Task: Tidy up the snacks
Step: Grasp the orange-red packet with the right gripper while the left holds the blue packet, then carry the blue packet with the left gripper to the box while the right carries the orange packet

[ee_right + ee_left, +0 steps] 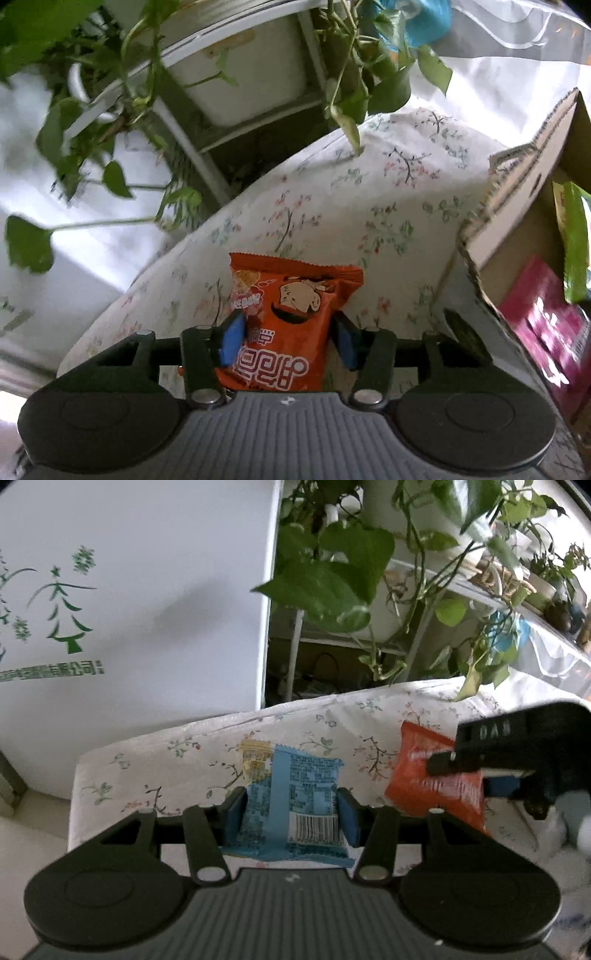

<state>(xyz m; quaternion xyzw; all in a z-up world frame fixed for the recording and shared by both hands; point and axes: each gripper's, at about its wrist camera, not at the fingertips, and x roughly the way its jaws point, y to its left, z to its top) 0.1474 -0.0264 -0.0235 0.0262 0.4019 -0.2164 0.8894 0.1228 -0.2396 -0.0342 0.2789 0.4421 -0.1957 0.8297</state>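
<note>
Left hand-held gripper pinching blue packet; right hand-held gripper pinching orange packet. Cardboard box right of it, already holding snacks. Both packets left to box.

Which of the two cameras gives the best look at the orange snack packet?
The right wrist view. The orange packet sits centred between the right gripper jaws, its printed front with a cartoon face showing. The left wrist view catches the orange packet only at the side, partly hidden behind the right gripper.

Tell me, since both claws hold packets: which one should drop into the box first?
Right. The cardboard box opens just beside the right claw and its orange packet; no box shows around the left claw.
</note>
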